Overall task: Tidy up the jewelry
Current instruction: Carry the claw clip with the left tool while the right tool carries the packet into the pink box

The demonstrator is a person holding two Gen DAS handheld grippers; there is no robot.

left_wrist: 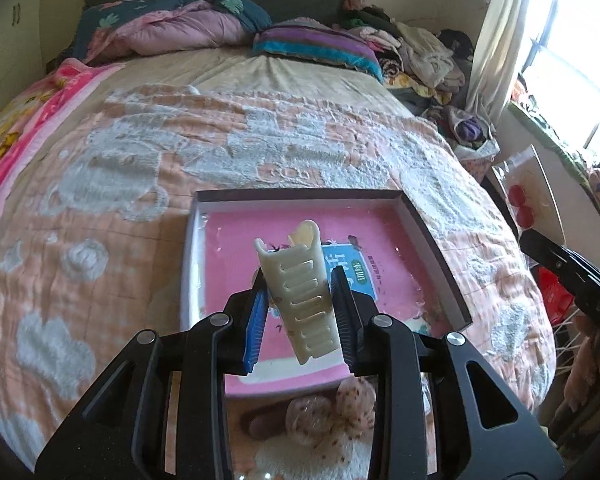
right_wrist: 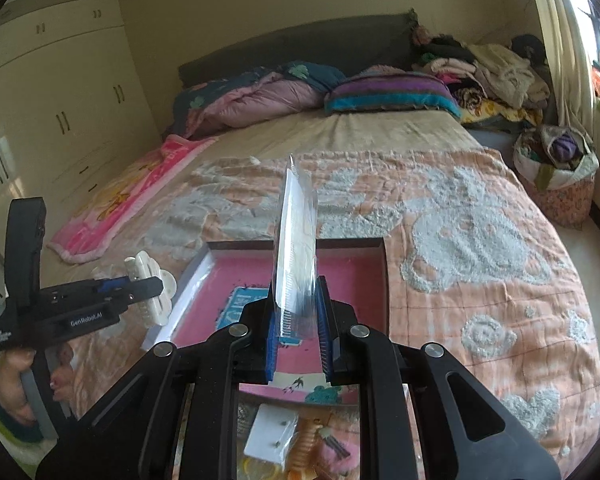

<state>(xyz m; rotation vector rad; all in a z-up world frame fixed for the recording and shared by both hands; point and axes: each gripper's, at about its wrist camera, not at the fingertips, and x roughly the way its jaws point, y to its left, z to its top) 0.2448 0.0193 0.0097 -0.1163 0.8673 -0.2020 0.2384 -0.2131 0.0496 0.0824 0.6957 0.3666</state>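
Note:
My left gripper [left_wrist: 299,280] is shut on a cream hair claw clip [left_wrist: 302,292], held upright above a shallow box [left_wrist: 300,194] with a pink lining that lies on the bed. The right wrist view shows the same left gripper [right_wrist: 152,286] with the clip [right_wrist: 154,300] at the box's left edge. My right gripper [right_wrist: 297,286] is shut on a clear plastic packet [right_wrist: 296,240], seen edge-on and standing upright over the box [right_wrist: 352,245]. In the left wrist view the right gripper [left_wrist: 568,272] and its packet [left_wrist: 528,192], with red round pieces inside, are at the far right.
The box rests on a peach blanket [left_wrist: 180,160] with white patterns. Spotted scrunchies [left_wrist: 340,404] lie near the box's front edge. A small white card [right_wrist: 272,432] and an orange clip [right_wrist: 308,444] lie below my right gripper. Pillows and piled clothes [right_wrist: 480,68] fill the bed's far end.

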